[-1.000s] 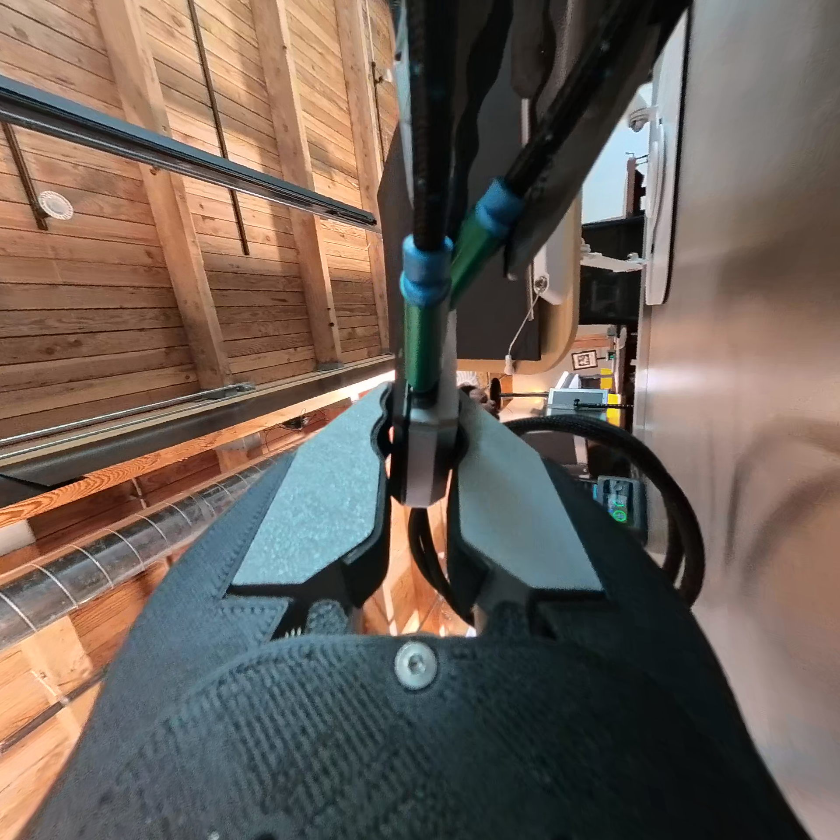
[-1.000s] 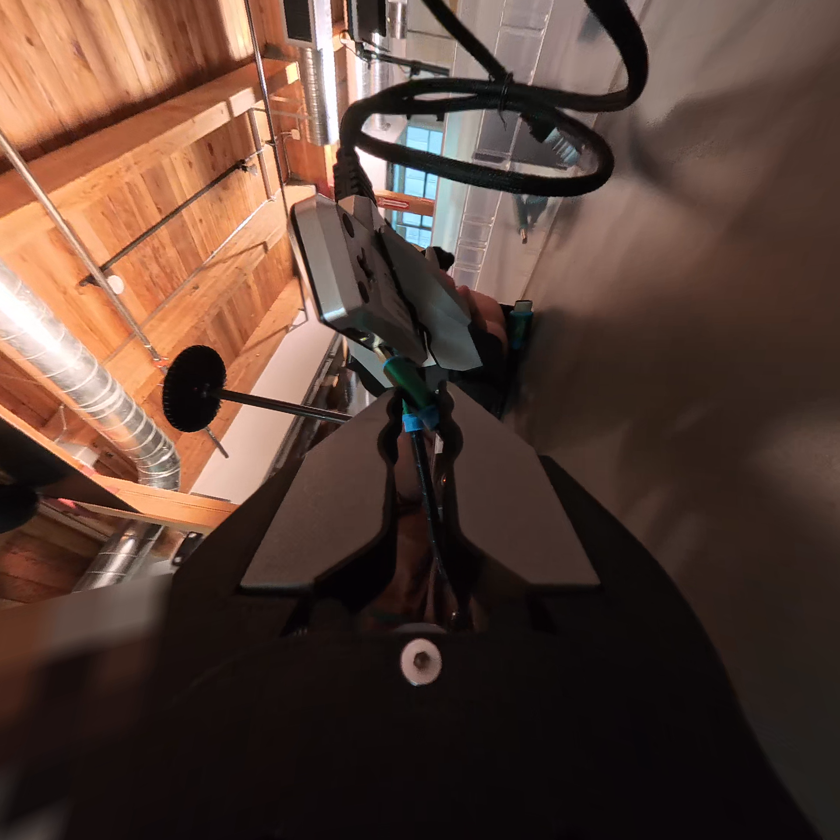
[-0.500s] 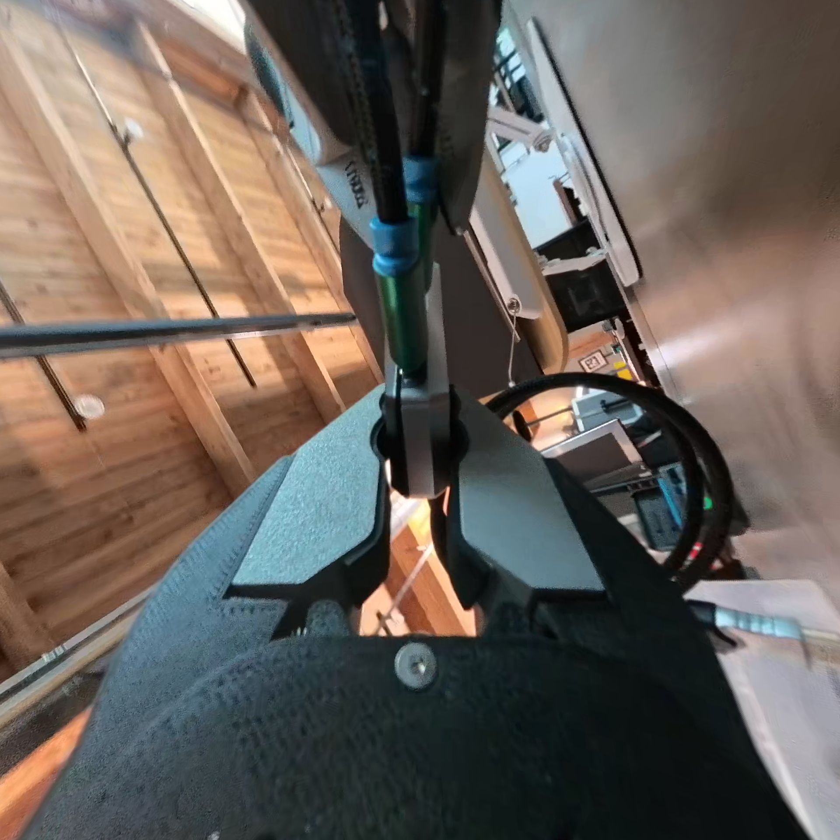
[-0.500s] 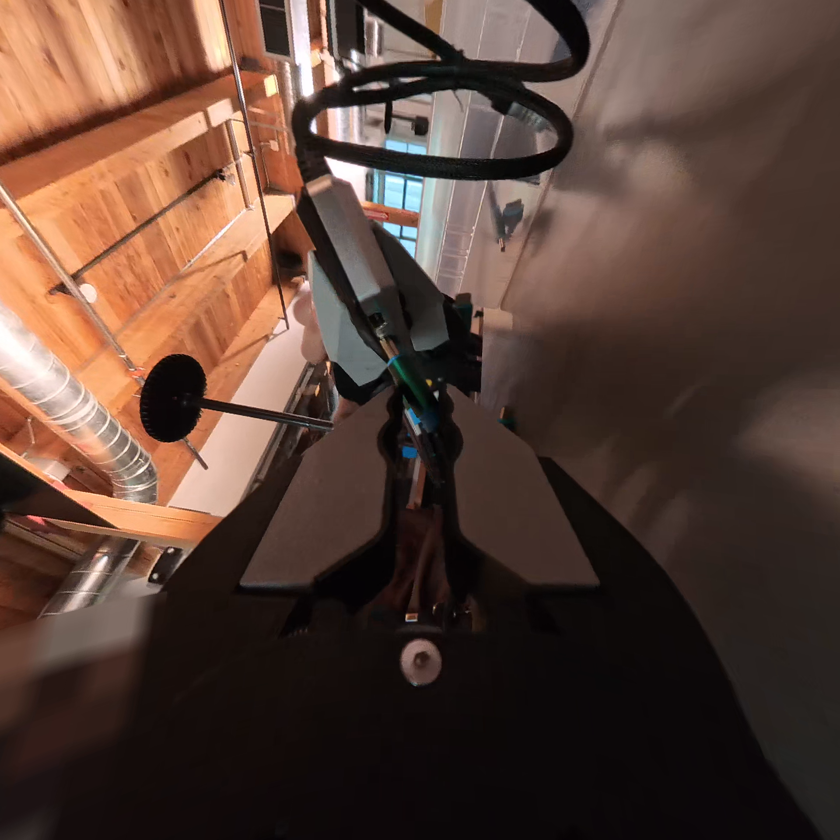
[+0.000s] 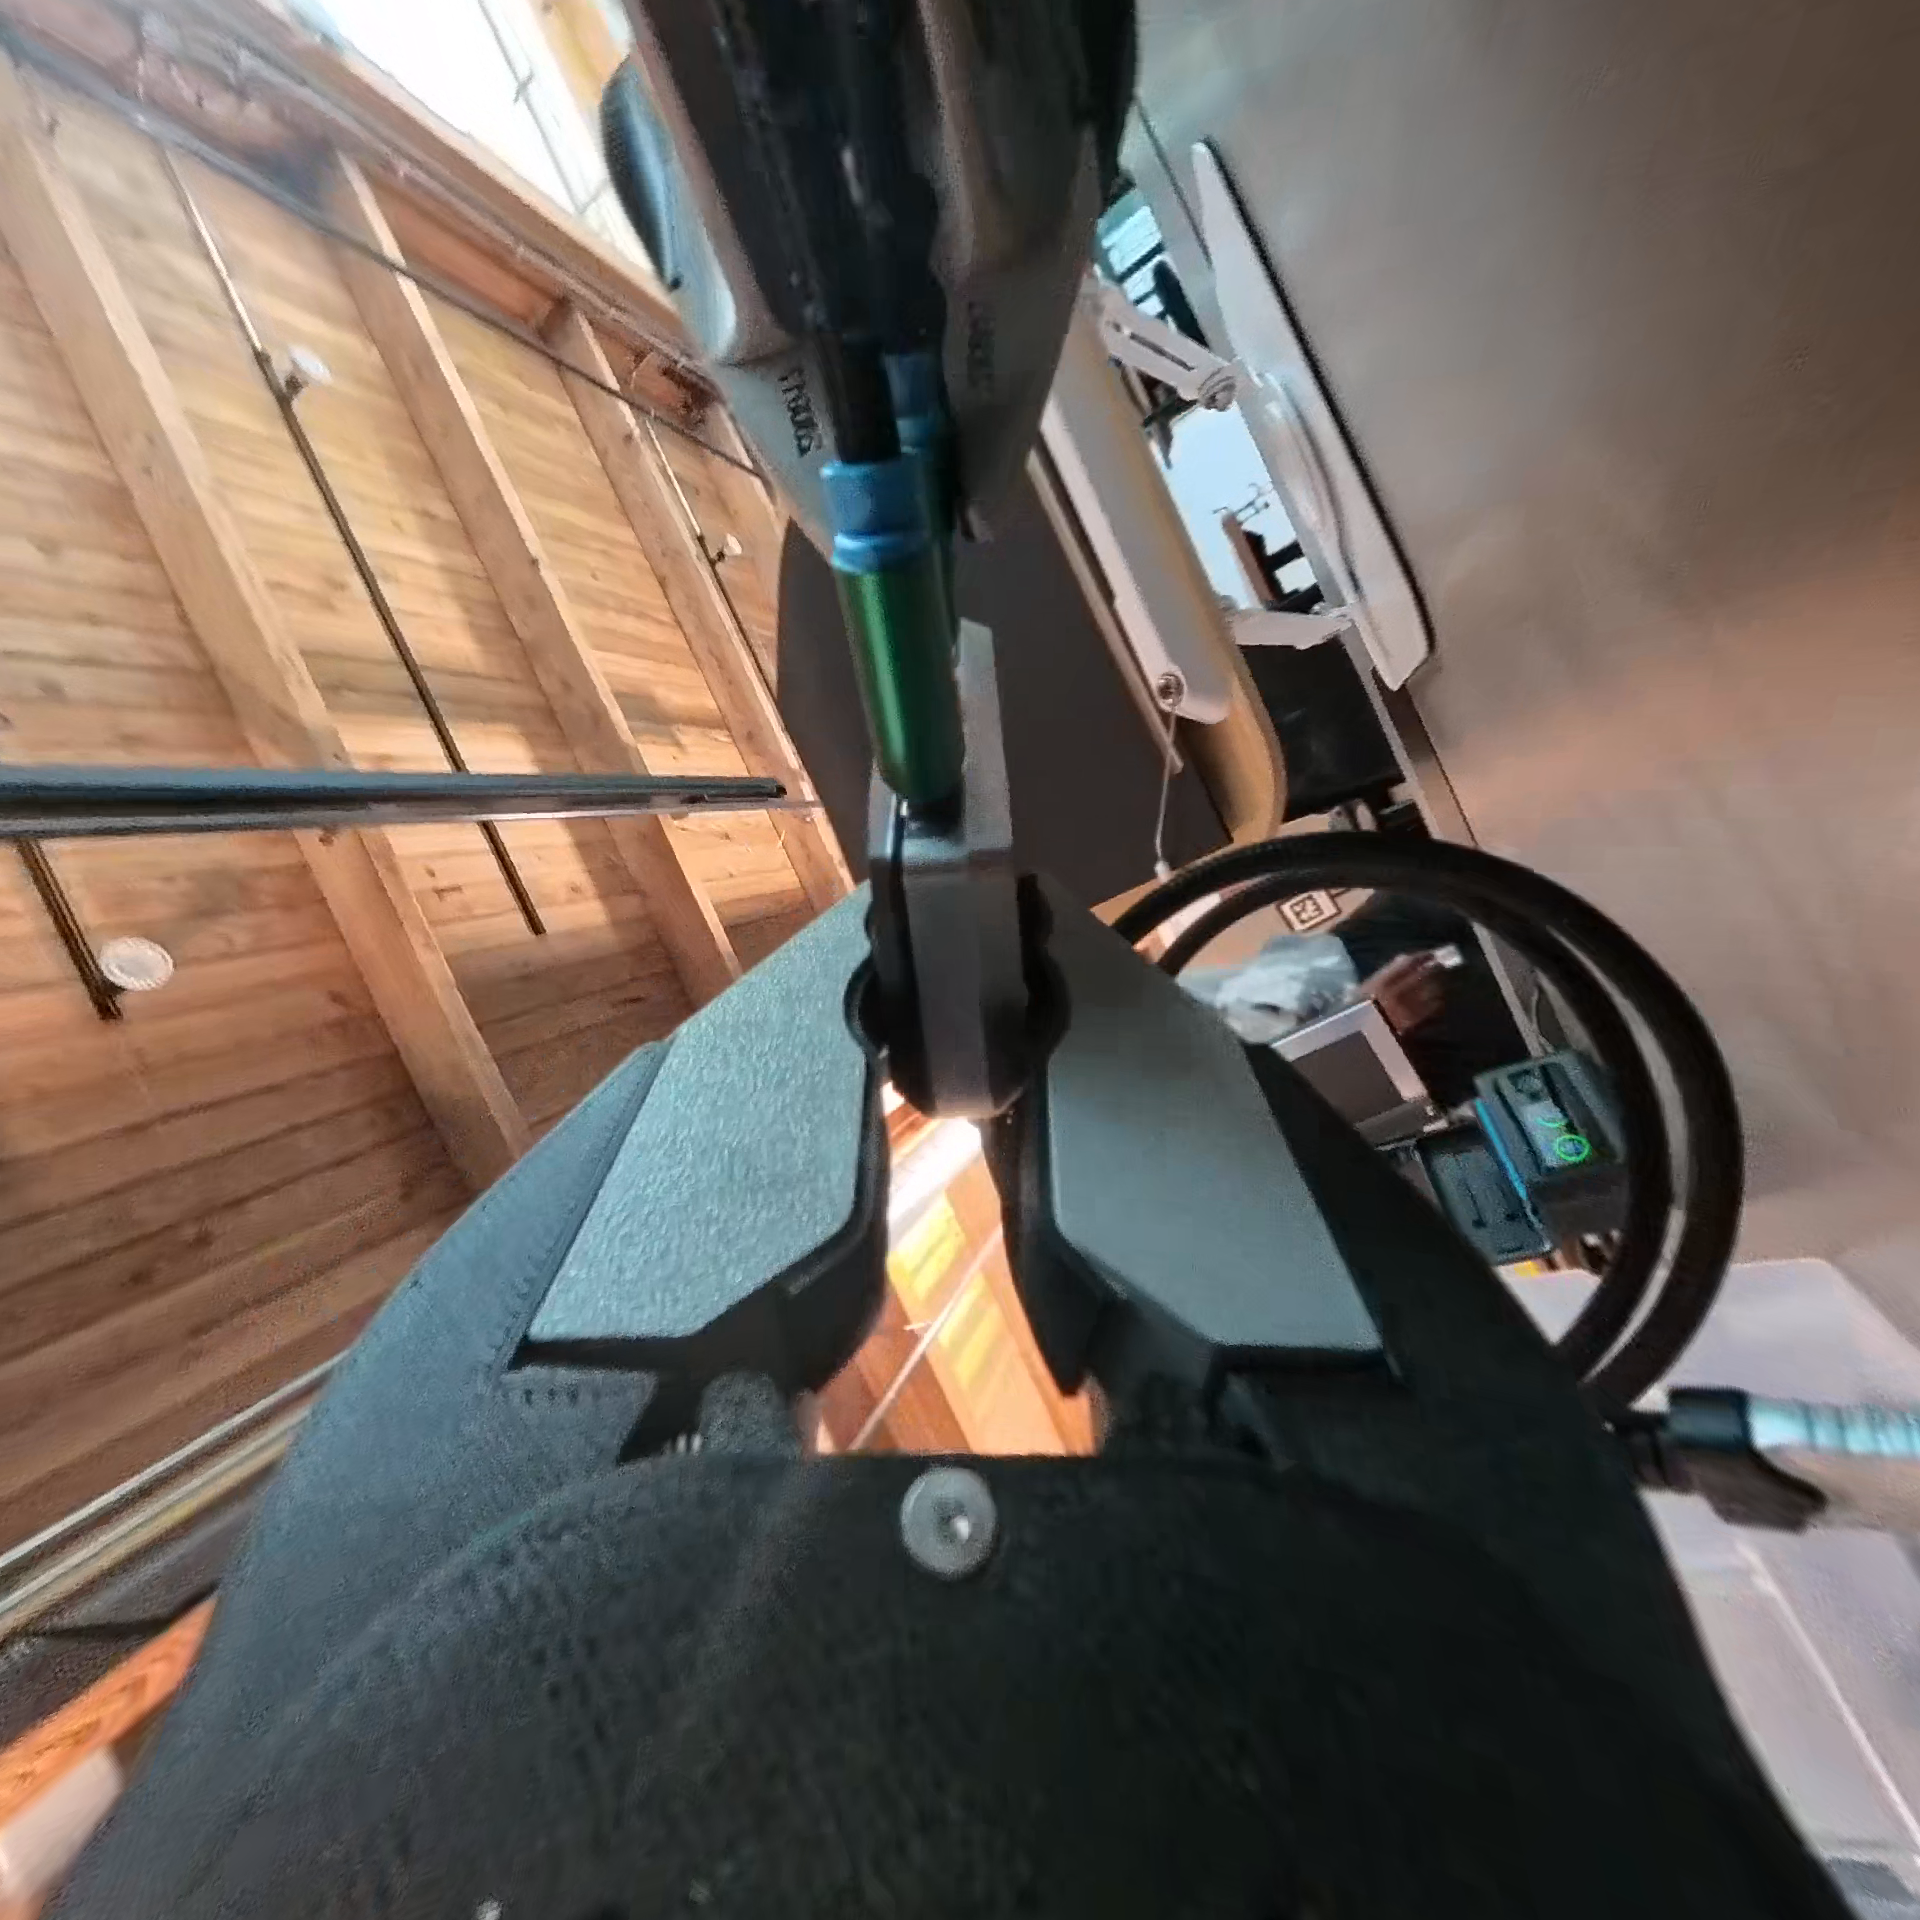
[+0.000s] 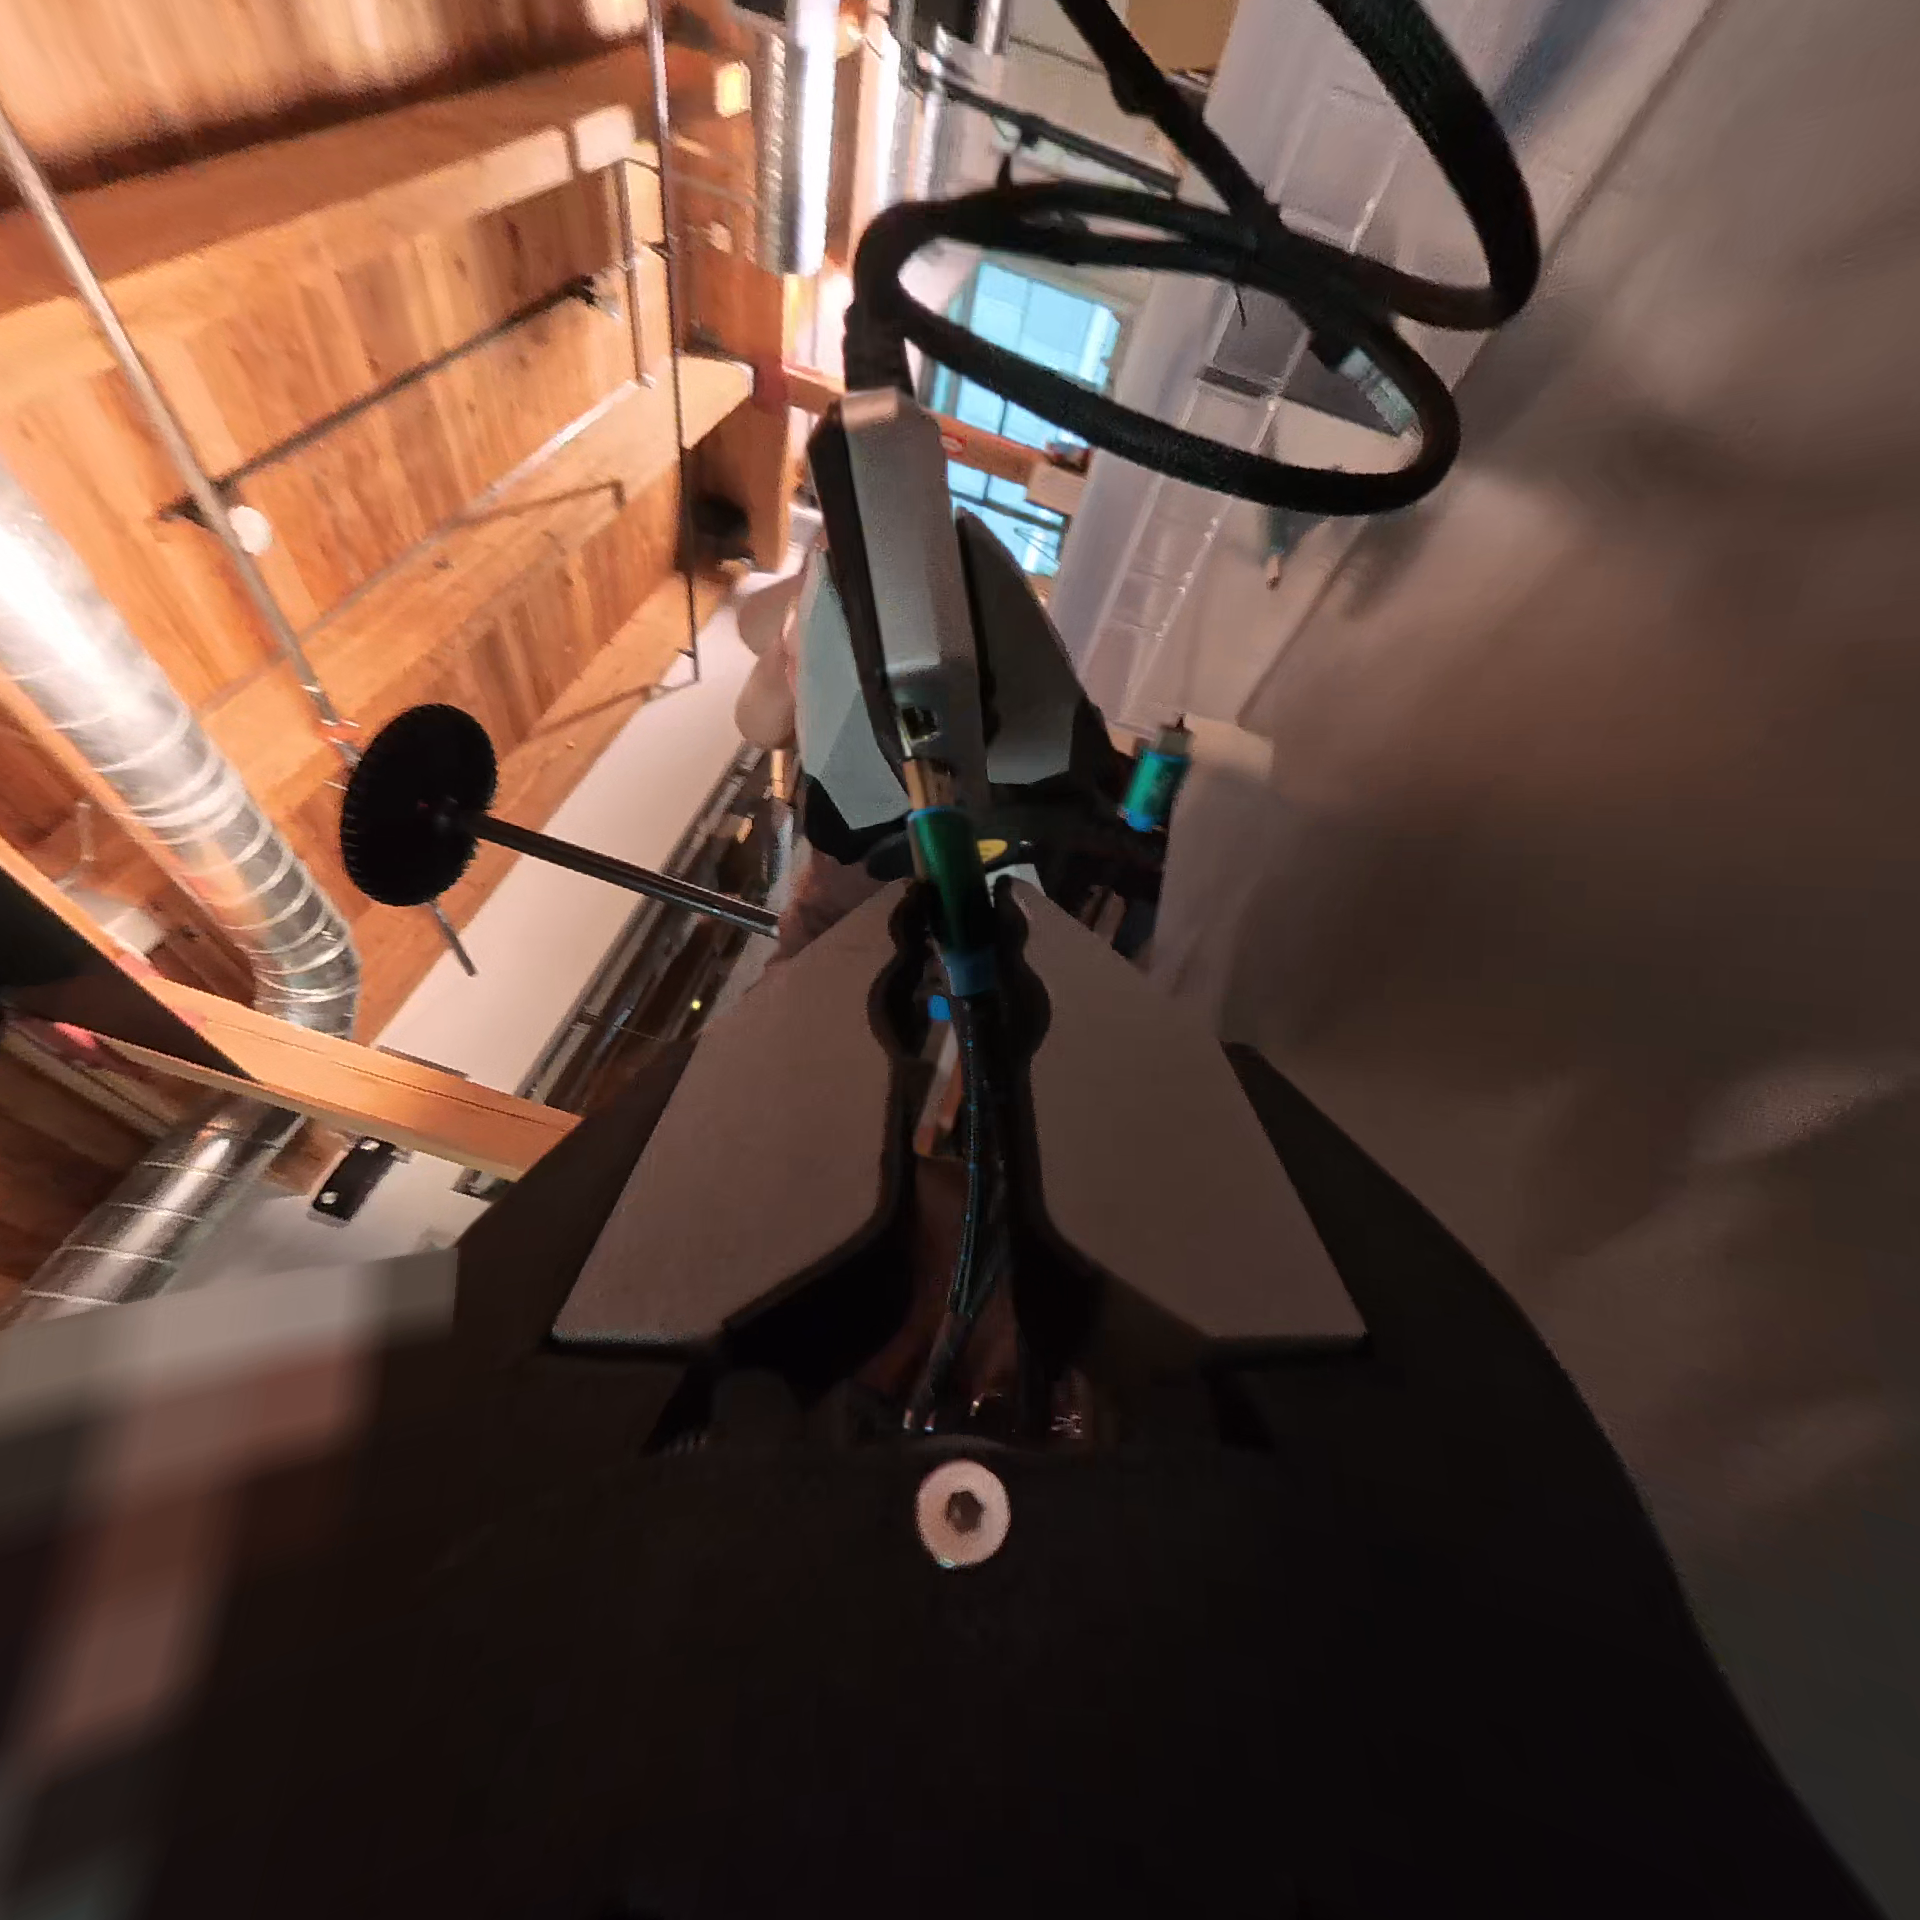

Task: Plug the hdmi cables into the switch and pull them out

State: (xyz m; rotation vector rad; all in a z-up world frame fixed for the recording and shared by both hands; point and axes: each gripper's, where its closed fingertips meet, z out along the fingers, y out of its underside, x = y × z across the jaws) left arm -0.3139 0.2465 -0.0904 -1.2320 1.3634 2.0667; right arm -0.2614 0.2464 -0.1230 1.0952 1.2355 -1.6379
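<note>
In the left wrist view my left gripper [image 5: 956, 966] is shut on the narrow end of the grey switch [image 5: 951, 935], held in the air. A green HDMI plug [image 5: 899, 686] with a blue collar meets the switch's far end. Above it, my right gripper's fingers [image 5: 997, 312] close on two black cables. In the right wrist view my right gripper [image 6: 961, 914] is shut on the green plug [image 6: 940, 852]. Its metal tip touches a port on the edge-on switch [image 6: 909, 582]. How deep it sits is unclear. A black braided cable [image 6: 1195, 478] loops from the switch's far end.
The grey table [image 6: 1610, 727] runs along the right of both tilted views. A loose green and blue plug [image 6: 1153, 790] shows beside the left gripper. A small device with a green light [image 5: 1548, 1132], a pale cable connector [image 5: 1787, 1434] and a black disc on a rod [image 6: 416, 805] are nearby. There is about 6 centimetres between the tips of the two grippers.
Both grippers have tilted together while keeping their holds. The switch has turned from broad-face to edge-on in the right wrist view. The braided loop has swung up and right.
</note>
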